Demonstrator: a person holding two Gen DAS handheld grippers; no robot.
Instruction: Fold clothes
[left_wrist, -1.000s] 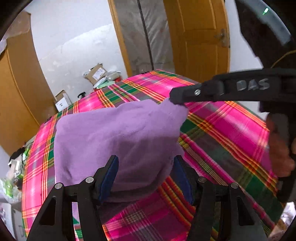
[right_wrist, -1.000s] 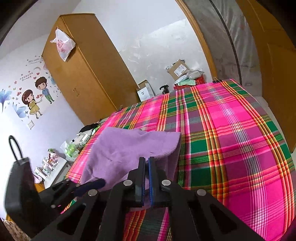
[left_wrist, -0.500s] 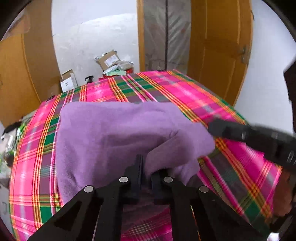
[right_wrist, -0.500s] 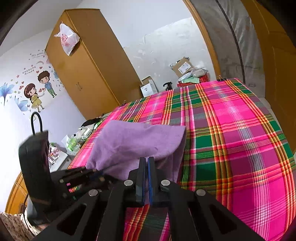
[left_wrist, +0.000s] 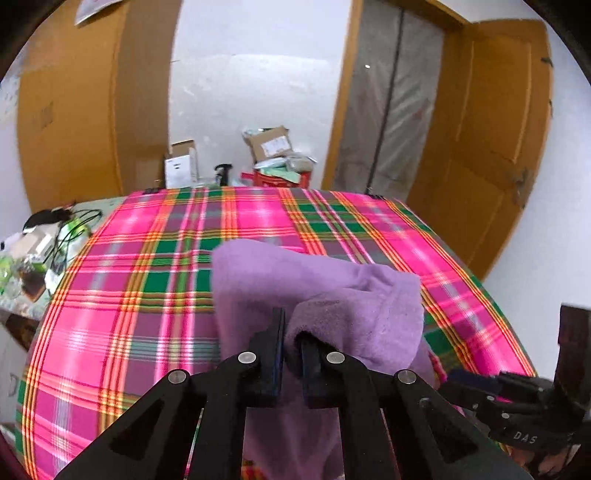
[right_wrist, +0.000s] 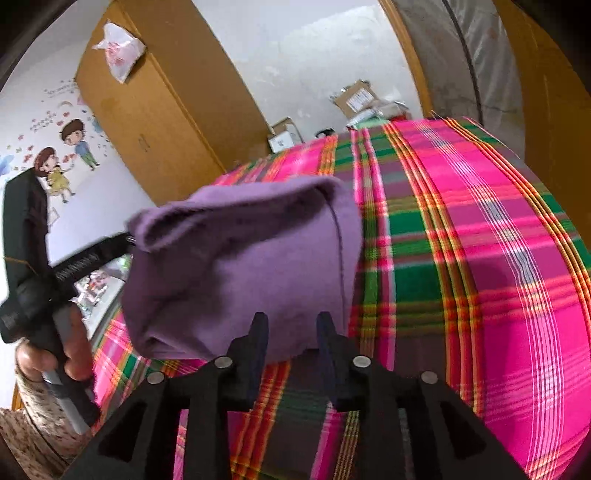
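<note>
A purple fleece cloth lies bunched on a pink and green plaid bedsheet. My left gripper is shut on a fold of its near edge and holds that edge up off the sheet. In the right wrist view the cloth hangs as a raised lump, with the left gripper pinching its left corner. My right gripper is just in front of the cloth's lower edge; its jaws are opening, and the pads do not press on the fabric. A hand grips the left tool's handle.
A wooden wardrobe stands by the far wall, with cardboard boxes on the floor beyond the bed. An orange door is at the right. A cluttered side table with cables sits left of the bed.
My left gripper went from open to shut on the cloth's near edge, then lifted it and swung right. My right gripper, which was shut on the cloth, has parted its jaws and dropped lower.
</note>
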